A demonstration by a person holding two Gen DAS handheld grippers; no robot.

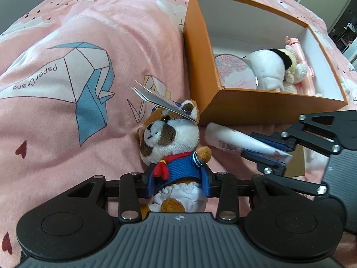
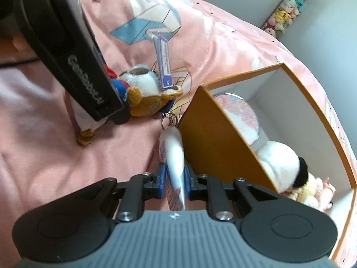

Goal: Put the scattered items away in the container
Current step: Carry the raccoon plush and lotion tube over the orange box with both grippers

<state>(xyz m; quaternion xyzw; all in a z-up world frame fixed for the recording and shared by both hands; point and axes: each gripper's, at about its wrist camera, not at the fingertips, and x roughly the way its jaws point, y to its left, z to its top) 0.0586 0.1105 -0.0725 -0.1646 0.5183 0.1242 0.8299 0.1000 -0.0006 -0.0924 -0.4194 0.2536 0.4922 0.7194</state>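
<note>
A: What's the surface?
B: A pink bedspread point(image 1: 67, 44) printed with paper cranes. On it stands an open orange box point(image 1: 223, 98) with white inner walls.
A: And inside?
B: A white plush with a black band point(image 1: 267, 67), a round pink patterned disc point(image 1: 236, 71), a cream crocheted toy point(image 1: 294, 73) and a long pink item I can't identify along the far wall.
A: The claws?
B: The left gripper point(image 1: 176, 178) straddles a sailor-suited plush animal point(image 1: 169, 138) beside the box; its jaws haven't clamped. The right gripper point(image 2: 175, 178) is clenched on a white tube point(image 2: 173, 154) just outside the box wall.
</note>
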